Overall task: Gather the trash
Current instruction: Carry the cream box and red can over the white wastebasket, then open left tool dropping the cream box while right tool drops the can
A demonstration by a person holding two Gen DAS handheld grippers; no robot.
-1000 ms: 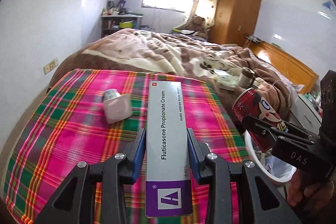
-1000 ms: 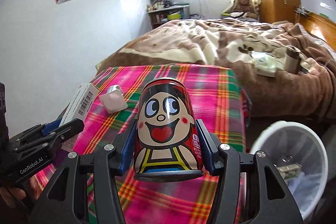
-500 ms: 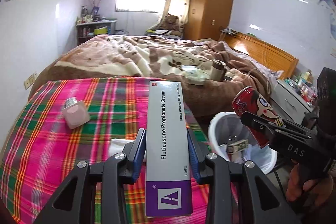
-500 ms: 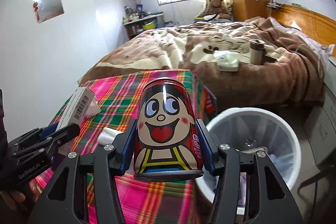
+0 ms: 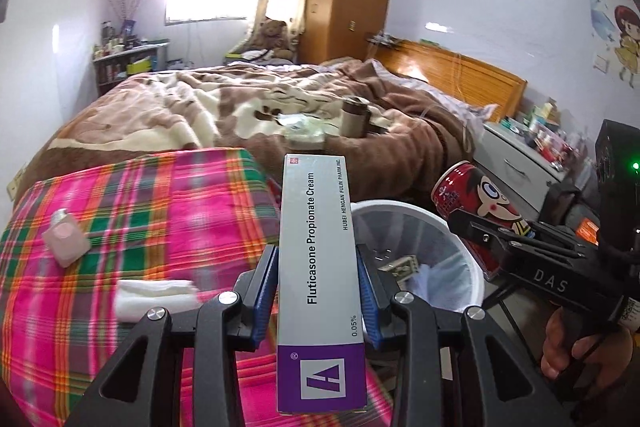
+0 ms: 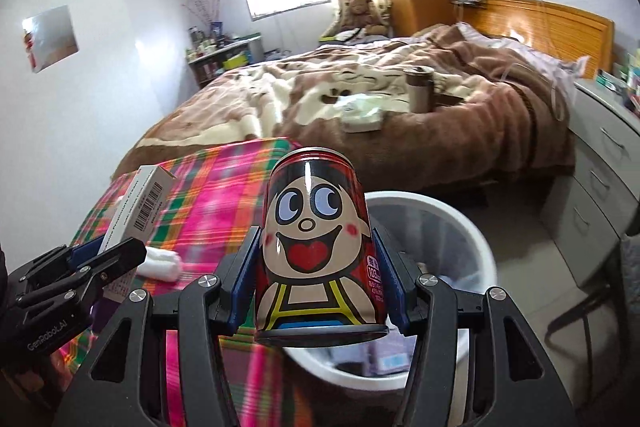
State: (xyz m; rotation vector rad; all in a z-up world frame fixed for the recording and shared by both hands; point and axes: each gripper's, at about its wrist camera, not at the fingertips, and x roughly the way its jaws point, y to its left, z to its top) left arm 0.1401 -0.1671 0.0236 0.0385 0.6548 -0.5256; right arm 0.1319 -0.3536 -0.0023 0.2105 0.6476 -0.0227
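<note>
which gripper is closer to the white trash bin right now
Right. The right gripper, shut on the can, hangs over the trash bin rim. The left gripper, shut on the cream box, is beside the bin, above the plaid cloth.

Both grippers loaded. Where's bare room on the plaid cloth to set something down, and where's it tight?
Free: the plaid cloth between the pink bottle and the cream box, above the white tissue; also the far strip toward the bed. Crowded: the near right edge, where the left gripper, bin and can in the right gripper bunch together.

bin contents hidden (by can)
</note>
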